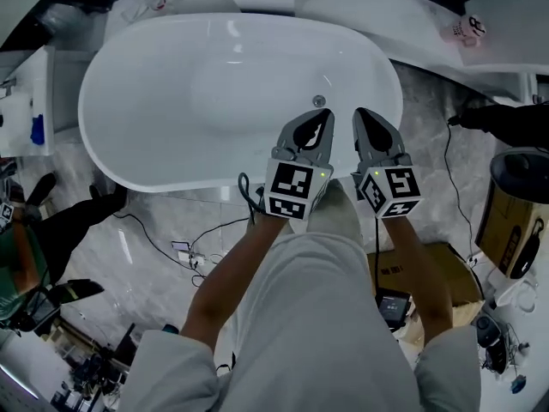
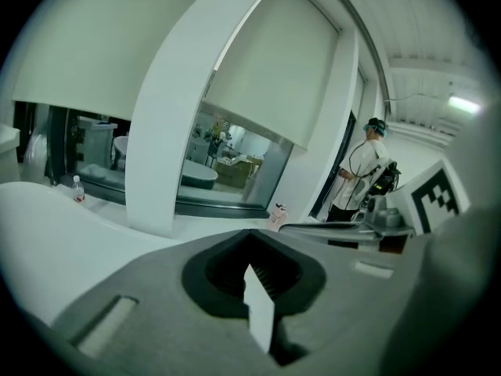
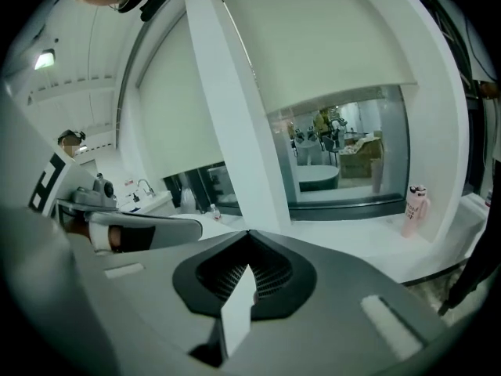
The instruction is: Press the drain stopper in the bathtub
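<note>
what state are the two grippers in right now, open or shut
Grey left gripper: shut, holding nothing.
Grey right gripper: shut, holding nothing.

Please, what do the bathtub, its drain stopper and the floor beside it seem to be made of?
Bathtub: glossy white, likely acrylic or enamel; it shows soft highlights.
Drain stopper: apparently metal; a small grey shiny disc.
Floor: polished stone or tile; grey with pale veins.

Glossy white oval bathtub (image 1: 154,136); small silver round drain stopper (image 1: 319,101). Grey plastic left gripper (image 1: 323,117) and right gripper (image 1: 359,114), cubes patterned with black-and-white square markers. Pale grey veined marble floor (image 1: 171,213).
</note>
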Demonstrator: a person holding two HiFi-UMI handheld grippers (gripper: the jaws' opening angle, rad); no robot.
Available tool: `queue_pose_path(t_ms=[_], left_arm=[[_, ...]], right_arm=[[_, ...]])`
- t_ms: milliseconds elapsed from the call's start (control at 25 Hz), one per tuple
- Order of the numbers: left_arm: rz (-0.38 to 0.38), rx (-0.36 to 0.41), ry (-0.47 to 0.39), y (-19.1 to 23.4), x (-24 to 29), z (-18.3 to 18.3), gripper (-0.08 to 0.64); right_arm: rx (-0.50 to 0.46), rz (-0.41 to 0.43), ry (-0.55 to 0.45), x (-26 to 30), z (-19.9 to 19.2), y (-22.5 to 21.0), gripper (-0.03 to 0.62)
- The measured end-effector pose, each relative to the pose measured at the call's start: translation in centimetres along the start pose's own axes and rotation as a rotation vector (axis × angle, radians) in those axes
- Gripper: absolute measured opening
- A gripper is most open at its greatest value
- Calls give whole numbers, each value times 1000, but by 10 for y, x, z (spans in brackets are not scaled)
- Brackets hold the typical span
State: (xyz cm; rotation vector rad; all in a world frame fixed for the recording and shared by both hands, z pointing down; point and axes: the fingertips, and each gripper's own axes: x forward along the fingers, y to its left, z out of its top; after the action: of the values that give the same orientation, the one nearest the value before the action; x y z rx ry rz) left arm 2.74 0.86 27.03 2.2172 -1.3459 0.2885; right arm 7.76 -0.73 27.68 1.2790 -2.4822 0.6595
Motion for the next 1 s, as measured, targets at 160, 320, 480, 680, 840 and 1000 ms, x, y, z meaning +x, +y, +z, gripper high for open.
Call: queue_pose_path(t_ms=[160,320,480,680,840,1000], left_arm=[[8,-14,-16,-9,-31,17,-2],[24,-15,-56,-14,-61,35,-2],[38,5,-95,-18,-88,55,-2],[50,2,-145,-22,-116,80,-2],[38,-7,-170,-29,-133,89,-2],[15,11,-149,-43,-138,82,-2]], right_arm=[[-31,44,-22,-15,26,31,0],[-61,74,-57,-30,47,57,0],[-39,77,-44,-46,58,75,-2],[4,92,-11,-61,64,96,-6],[10,103,-32,-73,73,108,-6],[16,93,-31,-83,66,111,-6]])
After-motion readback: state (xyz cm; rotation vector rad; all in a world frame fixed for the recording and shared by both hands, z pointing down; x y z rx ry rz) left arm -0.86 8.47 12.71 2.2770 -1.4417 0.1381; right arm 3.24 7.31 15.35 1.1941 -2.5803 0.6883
